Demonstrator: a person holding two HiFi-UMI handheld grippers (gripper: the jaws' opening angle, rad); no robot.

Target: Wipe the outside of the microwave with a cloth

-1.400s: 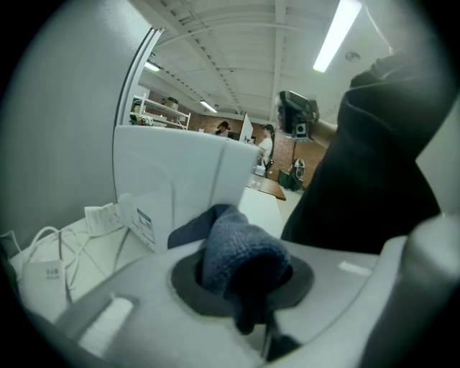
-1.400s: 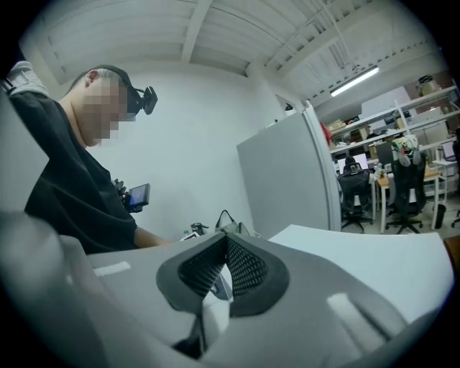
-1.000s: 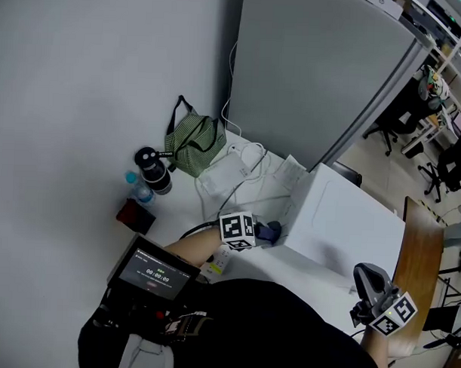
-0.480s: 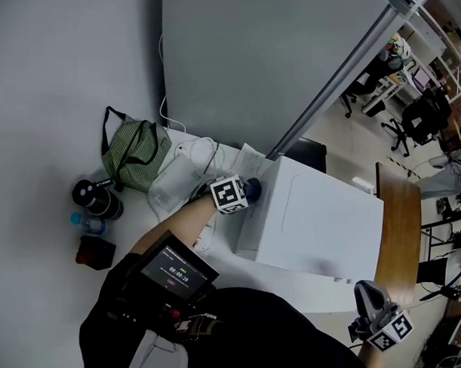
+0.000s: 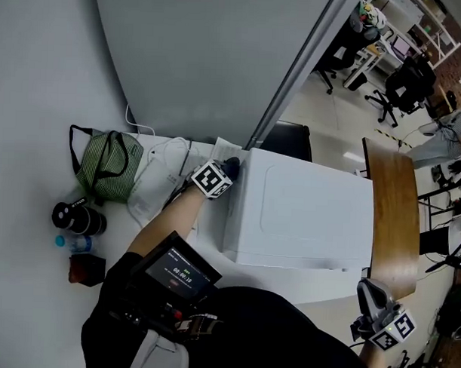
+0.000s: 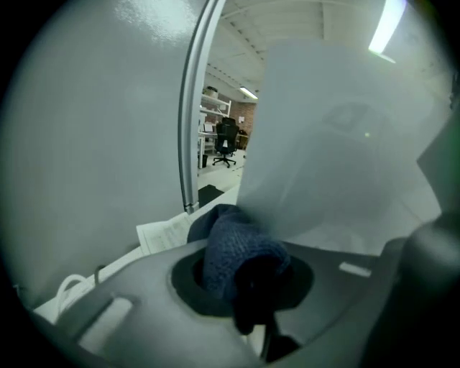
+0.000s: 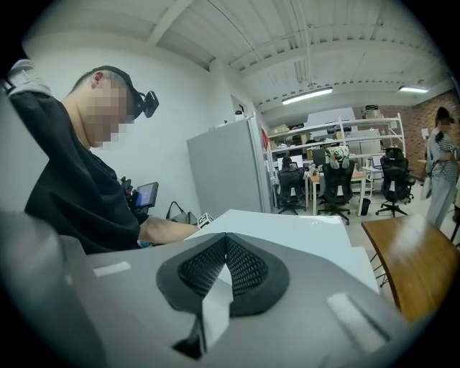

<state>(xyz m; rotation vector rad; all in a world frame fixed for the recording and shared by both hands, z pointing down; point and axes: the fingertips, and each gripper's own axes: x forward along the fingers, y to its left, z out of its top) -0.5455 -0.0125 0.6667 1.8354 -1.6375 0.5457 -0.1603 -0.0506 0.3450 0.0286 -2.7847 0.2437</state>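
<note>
Cloth point(image 6: 241, 251) between left jaws, beside microwave point(image 5: 305, 212)

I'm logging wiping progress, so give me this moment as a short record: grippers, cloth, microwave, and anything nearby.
left gripper: shut on the dark blue cloth
cloth position: at the white microwave's far left corner, seemingly touching it
right gripper: shut, empty, held off the microwave's near right corner
nearby: green striped bag to the left of the microwave
</note>
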